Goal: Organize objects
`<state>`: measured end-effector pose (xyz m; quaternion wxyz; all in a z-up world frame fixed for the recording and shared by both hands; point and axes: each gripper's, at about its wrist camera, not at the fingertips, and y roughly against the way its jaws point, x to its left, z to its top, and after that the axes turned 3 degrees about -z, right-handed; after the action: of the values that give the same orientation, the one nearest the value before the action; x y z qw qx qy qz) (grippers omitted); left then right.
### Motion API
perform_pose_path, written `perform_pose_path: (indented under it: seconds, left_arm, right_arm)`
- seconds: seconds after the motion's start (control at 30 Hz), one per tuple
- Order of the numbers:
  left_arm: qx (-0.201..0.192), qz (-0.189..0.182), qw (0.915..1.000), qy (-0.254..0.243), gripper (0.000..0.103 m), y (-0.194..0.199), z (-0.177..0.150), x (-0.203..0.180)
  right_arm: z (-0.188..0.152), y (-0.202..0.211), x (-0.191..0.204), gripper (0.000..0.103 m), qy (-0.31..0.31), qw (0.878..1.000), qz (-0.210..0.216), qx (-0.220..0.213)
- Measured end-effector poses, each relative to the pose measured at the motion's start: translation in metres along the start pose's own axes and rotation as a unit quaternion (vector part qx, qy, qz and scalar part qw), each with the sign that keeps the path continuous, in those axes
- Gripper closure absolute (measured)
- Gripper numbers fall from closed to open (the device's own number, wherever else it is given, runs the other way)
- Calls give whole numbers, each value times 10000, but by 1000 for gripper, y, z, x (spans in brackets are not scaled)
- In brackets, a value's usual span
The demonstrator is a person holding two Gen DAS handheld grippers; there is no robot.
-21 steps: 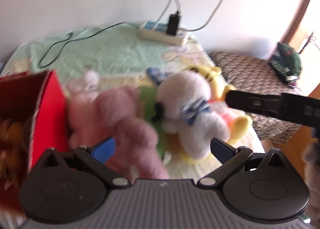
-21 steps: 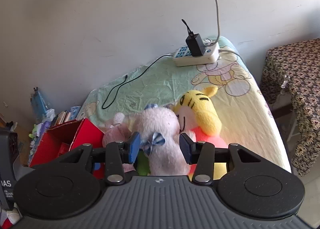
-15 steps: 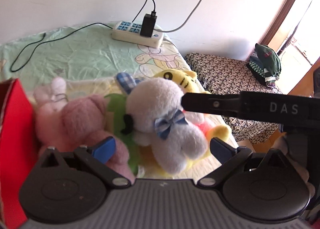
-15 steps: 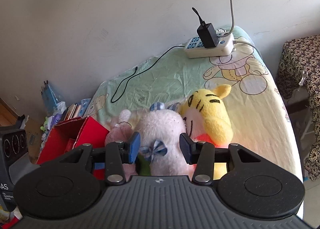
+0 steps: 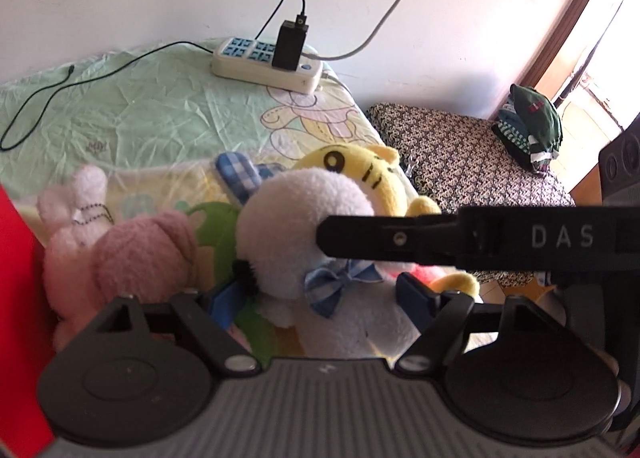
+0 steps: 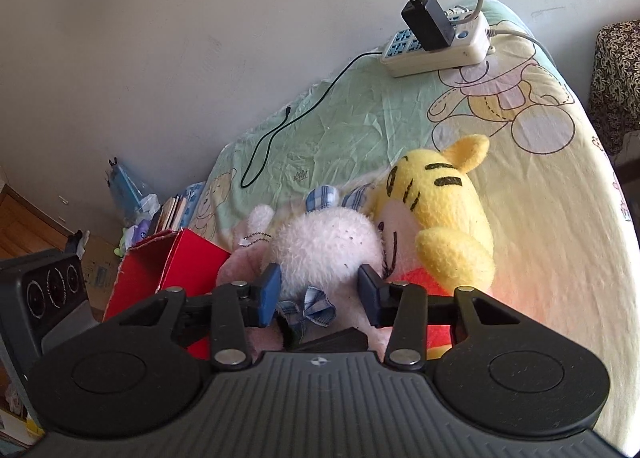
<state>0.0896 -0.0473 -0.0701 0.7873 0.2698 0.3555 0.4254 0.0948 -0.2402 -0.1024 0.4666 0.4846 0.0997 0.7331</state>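
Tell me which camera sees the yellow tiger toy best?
The right wrist view: the yellow tiger toy shows its striped head, ear and arm, lying beside the white plush. In the left wrist view, the tiger is mostly hidden behind the white plush and the right gripper's black finger.

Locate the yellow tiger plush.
The yellow tiger plush lies on the bed sheet, right of the white plush in the right wrist view, below the power strip.

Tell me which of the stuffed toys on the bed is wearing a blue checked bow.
The white stuffed toy, in the middle of the pile. The pink toy beside it has only a bead chain, and the yellow tiger has black stripes and no bow.
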Motion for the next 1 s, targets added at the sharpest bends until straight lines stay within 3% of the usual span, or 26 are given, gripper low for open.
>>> perform_pose_path:
  seconds: [0.37,0.7,0.87,1.0]
  left_arm:
    - [-499,81,9987,-9,29,49,-2,-14]
    - [-677,234,9974,-97,30,71,-15,-18]
    - [-1091,228,9932,-328,30,99,-14,-36]
    - [-1661,381,9839,-540,30,131,-14,-45]
  right_arm:
    - [-14,31,34,63,291,9977,187,-580]
    - [-30,37,35,63,-107,9954,559,-769]
    - [-32,62,52,63,116,9886,727,-1313]
    - [-30,75,71,63,386,9785,1051,-1731]
